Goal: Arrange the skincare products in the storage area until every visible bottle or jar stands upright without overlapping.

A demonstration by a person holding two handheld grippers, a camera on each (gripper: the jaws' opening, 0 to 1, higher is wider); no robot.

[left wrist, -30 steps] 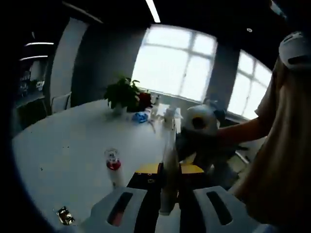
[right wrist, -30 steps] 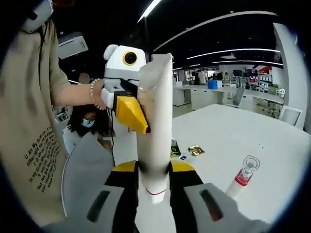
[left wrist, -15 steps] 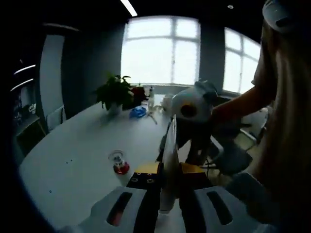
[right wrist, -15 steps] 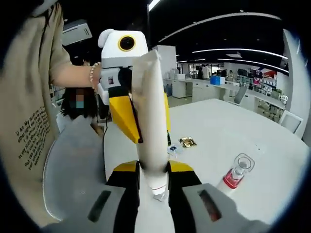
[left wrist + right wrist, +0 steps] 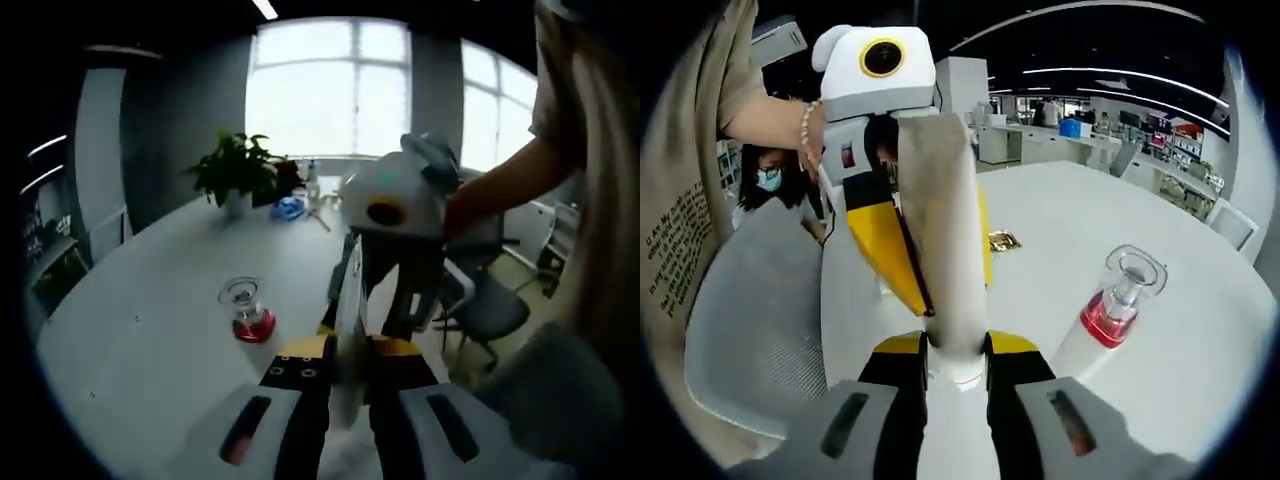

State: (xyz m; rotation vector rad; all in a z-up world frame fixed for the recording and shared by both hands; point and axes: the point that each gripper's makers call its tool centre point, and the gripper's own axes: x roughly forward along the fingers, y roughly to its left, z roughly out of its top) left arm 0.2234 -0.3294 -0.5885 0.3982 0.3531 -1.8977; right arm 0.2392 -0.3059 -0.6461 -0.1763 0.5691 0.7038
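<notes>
Tube (image 5: pixel 347 330), white and seen edge-on, runs up the lower centre of the left gripper view, pinched between the yellow-tipped jaws of the left gripper (image 5: pixel 347 375), which are closed tight on it. Above it, centre right of the frame, the right gripper (image 5: pixel 385 315) also bites the tube, so both claws hold the one product in the air over the white table (image 5: pixel 150 330). In my judgement the step in hand is carrying or passing this tube, and it is not yet stood up; the next move calls for one claw to let go and the other to set the tube upright on the table. At left of centre a small bottle (image 5: pixel 247 312) with a red band and clear cap stands upright, apart from the tube. A potted plant (image 5: pixel 235 180) sits far up the table, out of the way.

In the right gripper view the tube (image 5: pixel 950 250) rises broad and white from the bottom centre, clamped by the closed right gripper (image 5: pixel 956 365). The left gripper (image 5: pixel 905 250) grips it from the upper left. The small bottle (image 5: pixel 1110 315) stands at right, near enough to be knocked when the tube comes down. A gold scrap (image 5: pixel 1002 240) lies beyond on the table (image 5: pixel 1060 210). A grey chair (image 5: pixel 755 320) fills the lower left.
</notes>
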